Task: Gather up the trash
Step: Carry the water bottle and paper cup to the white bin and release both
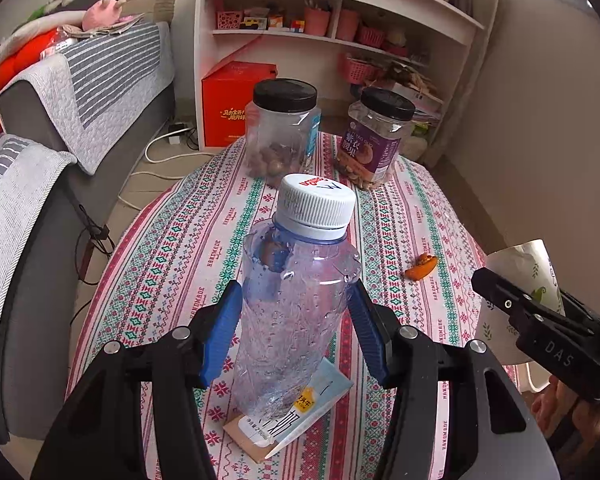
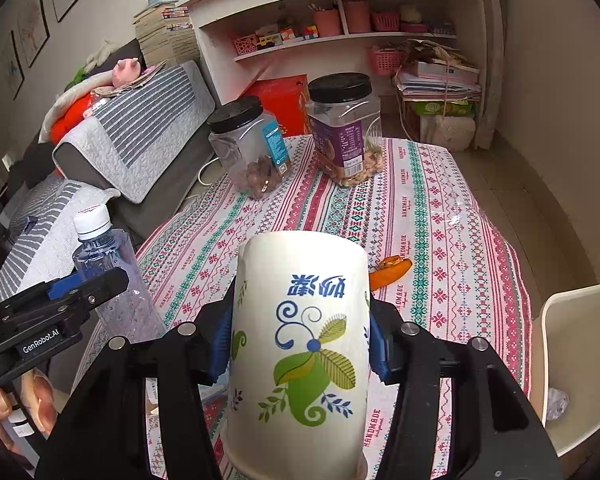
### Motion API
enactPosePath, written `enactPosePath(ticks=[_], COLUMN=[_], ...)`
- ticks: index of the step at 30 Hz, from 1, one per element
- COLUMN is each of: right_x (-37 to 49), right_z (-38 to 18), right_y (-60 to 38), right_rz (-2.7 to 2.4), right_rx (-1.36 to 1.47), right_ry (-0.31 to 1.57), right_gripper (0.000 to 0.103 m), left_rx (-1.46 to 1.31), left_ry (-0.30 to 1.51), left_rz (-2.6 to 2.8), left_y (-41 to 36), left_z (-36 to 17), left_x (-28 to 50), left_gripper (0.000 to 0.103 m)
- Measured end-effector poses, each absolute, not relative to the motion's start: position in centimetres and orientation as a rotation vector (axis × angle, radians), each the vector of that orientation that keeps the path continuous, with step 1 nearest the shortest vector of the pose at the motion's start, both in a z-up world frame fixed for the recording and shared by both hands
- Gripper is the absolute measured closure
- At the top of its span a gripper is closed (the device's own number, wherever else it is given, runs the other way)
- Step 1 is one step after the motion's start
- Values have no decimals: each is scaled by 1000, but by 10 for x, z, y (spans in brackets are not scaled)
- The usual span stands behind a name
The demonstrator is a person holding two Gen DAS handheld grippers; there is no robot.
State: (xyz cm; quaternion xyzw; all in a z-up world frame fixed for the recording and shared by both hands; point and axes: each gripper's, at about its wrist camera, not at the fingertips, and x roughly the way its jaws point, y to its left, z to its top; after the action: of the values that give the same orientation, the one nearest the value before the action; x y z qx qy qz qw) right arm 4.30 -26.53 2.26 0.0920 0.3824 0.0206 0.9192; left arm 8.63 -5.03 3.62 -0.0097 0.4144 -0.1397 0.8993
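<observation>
My left gripper (image 1: 296, 320) is shut on a clear plastic bottle (image 1: 292, 312) with a white cap, held upright above the patterned tablecloth (image 1: 400, 232). It also shows in the right wrist view (image 2: 112, 276). My right gripper (image 2: 300, 336) is shut on a white paper cup (image 2: 300, 344) printed with green leaves, held upside down; the cup also shows in the left wrist view (image 1: 520, 280). An orange peel (image 1: 421, 267) lies on the cloth, also in the right wrist view (image 2: 390, 271). A flat packet and card (image 1: 288, 420) lie under the bottle.
Two black-lidded jars of nuts (image 1: 284, 132) (image 1: 374, 140) stand at the table's far end. A white bin (image 2: 572, 364) with crumpled trash sits right of the table. A grey sofa (image 1: 80, 92) is on the left, white shelves (image 1: 332, 20) behind.
</observation>
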Motion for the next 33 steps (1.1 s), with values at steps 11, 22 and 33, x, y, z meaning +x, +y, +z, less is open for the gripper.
enactPosePath(ticks=[11,22,33], right_x=[30,4,-31], right_z=[29,36,41], right_y=[-305,-357,-430], right_rz=[-33,-131,-323], right_rx=[195,215,228], right_ry=[759,728,709], right_gripper=[52,52,51], left_rx=[6,42,78], left_ry=[825,804,802], left_rz=[-333,-384,-451], left_y=[-92,-132,-181], left_z=[41,44,43], left_x=[83,73,61], left_gripper=[49,49,49])
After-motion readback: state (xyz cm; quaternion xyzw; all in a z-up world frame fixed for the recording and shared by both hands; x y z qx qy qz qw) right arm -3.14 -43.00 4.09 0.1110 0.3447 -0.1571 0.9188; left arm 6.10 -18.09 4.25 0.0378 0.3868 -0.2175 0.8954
